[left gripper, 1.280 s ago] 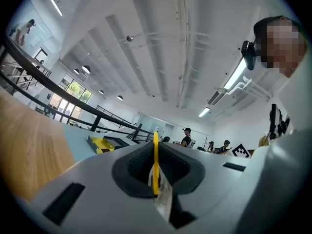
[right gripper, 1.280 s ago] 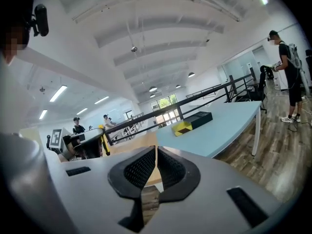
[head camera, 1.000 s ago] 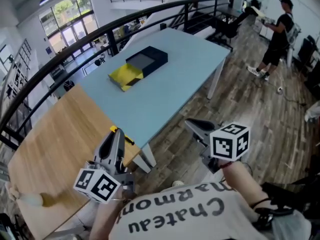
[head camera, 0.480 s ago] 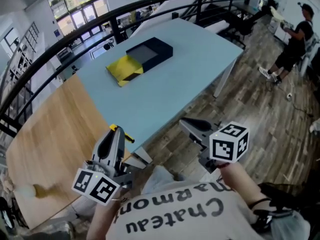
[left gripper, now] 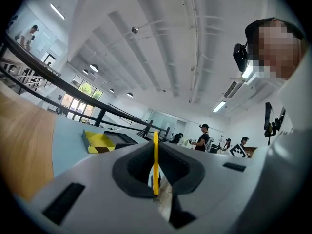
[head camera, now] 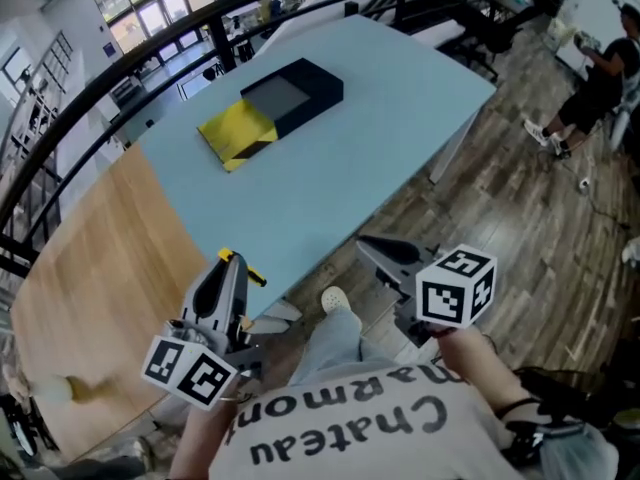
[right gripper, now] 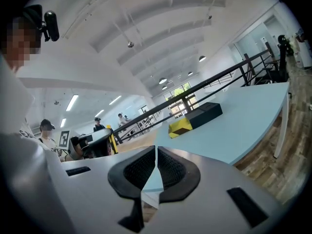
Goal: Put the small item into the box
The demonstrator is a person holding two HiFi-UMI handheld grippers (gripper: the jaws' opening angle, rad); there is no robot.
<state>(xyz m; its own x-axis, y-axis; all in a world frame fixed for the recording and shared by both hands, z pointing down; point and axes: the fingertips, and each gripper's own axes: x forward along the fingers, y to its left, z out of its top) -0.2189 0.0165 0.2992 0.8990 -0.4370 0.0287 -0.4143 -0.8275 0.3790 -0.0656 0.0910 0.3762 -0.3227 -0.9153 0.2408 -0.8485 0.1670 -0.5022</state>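
While L gripper (left gripper: 155, 147) clamps yellow item (left gripper: 155, 167), box (head camera: 292, 92) afar.

A thin flat yellow strip (left gripper: 155, 161) stands on edge, pinched between the closed jaws of the left gripper (head camera: 231, 263), with its upper end poking out past them. Well away from it, a shallow black rectangular box (head camera: 292, 90) lies on the pale blue table (head camera: 400, 118). Its grey inside faces up, and a yellow flap (head camera: 236, 133) with a dark stripe is folded out flat from one end.
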